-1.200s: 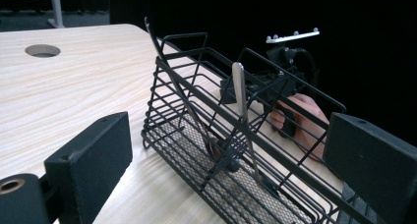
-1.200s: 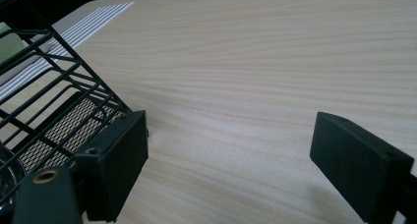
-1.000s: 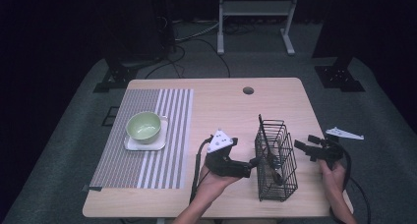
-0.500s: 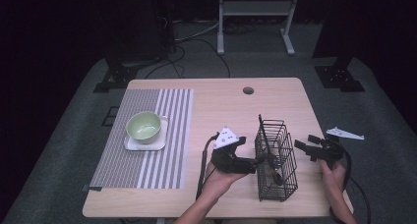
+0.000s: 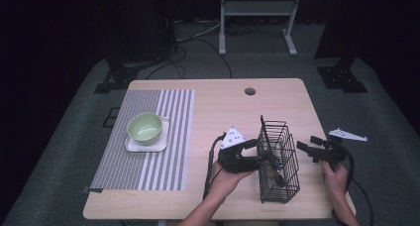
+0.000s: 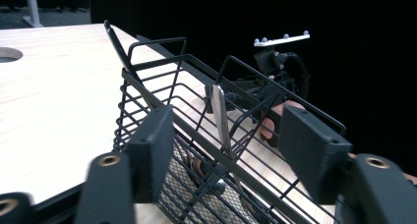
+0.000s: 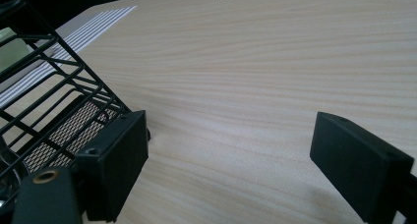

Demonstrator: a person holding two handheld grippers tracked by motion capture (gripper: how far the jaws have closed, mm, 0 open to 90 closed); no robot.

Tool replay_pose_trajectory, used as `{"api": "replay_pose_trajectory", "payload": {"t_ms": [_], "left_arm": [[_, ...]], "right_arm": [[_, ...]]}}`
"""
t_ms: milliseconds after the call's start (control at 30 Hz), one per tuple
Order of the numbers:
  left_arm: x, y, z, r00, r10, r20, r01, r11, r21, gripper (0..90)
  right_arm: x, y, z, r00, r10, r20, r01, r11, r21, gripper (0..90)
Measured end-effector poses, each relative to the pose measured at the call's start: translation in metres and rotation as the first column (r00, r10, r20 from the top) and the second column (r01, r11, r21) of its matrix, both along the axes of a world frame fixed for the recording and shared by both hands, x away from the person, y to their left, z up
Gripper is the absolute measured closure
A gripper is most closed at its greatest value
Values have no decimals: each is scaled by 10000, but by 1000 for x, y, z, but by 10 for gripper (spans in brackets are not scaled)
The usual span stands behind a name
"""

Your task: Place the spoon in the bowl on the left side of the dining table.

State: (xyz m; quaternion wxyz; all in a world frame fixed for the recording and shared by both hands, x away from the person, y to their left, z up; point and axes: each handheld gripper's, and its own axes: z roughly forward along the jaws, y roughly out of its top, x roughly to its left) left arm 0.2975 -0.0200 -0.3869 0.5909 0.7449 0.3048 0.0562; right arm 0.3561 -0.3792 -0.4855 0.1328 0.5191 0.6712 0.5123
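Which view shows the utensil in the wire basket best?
Left gripper view: the utensil stands close up between that gripper's jaws, inside the basket. High view shows only a dark sliver. Right gripper view catches just the basket's corner.

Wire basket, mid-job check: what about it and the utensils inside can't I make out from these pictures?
- High view: the utensils in the wire basket are too small and dark against the mesh to identify.
- Left gripper view: the metal utensil has its lower end hidden behind the basket wires and cut by the bottom edge. The left gripper, jaws just closing, straddles it without visibly pressing.
- Right gripper view: the basket is cut off by the left edge beside the open right gripper.
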Motion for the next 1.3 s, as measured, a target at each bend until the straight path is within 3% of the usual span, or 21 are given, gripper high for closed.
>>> {"api": "replay_pose_trajectory", "payload": {"t_ms": [133,467,667,900,1300], "left_arm": [[1,0,-1,9999,-1,-155,-2,9998,-176,485],[3,-1,-2,9998,12,-187,-15,9999,-145,696],[3,1,-3,9998,-124,-139,120,9993,-350,840],[2,2,0,9986,-381,-379,344,9950,-936,889],[4,8,6,9970,-472,-617,378,9884,-1469,893]], "right_arm": [[0,0,0,10000,11,15,-11,10000,7,134],[0,0,0,10000,20,24,-20,10000,28,134],[0,0,0,10000,17,25,-17,10000,27,134],[0,-1,0,10000,20,27,-21,10000,41,134],[0,0,0,10000,12,16,-12,10000,26,134]]}}
